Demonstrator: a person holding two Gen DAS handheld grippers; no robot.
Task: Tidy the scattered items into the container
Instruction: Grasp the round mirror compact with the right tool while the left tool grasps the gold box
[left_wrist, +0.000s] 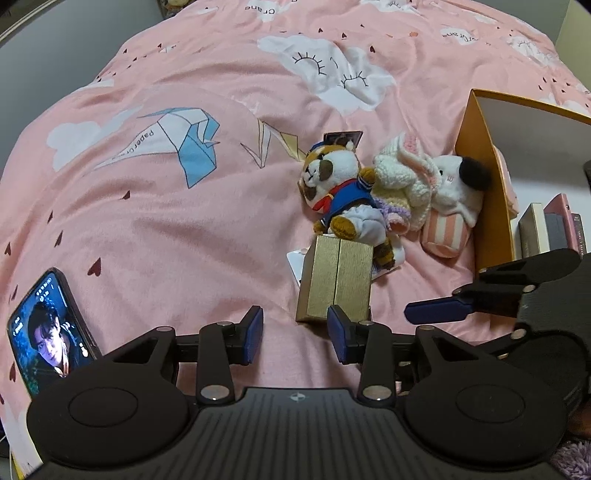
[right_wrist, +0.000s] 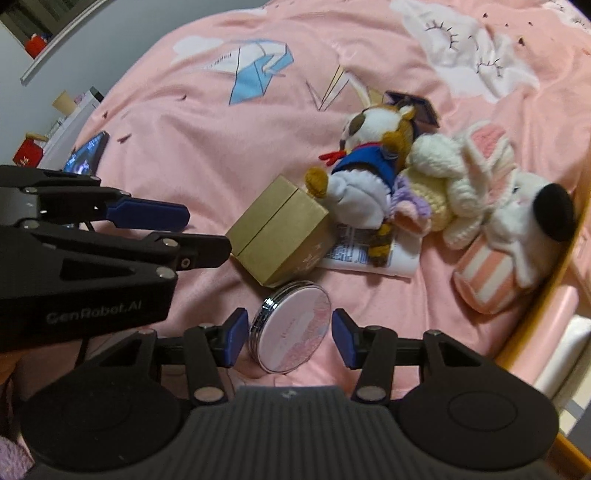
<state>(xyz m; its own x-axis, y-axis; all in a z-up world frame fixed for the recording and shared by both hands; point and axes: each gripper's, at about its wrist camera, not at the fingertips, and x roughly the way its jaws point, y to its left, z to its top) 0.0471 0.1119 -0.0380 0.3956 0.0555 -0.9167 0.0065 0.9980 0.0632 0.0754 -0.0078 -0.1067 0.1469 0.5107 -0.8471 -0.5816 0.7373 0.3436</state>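
The round pink compact (right_wrist: 291, 326) lies on the pink bedspread (right_wrist: 207, 147), tilted up on its chrome rim, flat face turned toward the right. The right tongs (right_wrist: 290, 338) stand apart on either side of it, not touching. Just beyond sits a gold box (right_wrist: 279, 230), its seam running near to far, crowding the compact. Past it lie a fox plush (right_wrist: 369, 173), a knitted rabbit (right_wrist: 458, 177) and a white dog plush (right_wrist: 517, 236) against the orange container (left_wrist: 480, 177). The left tongs (left_wrist: 295, 334) are apart, empty, near the box. A phone (left_wrist: 48, 332) lies far left.
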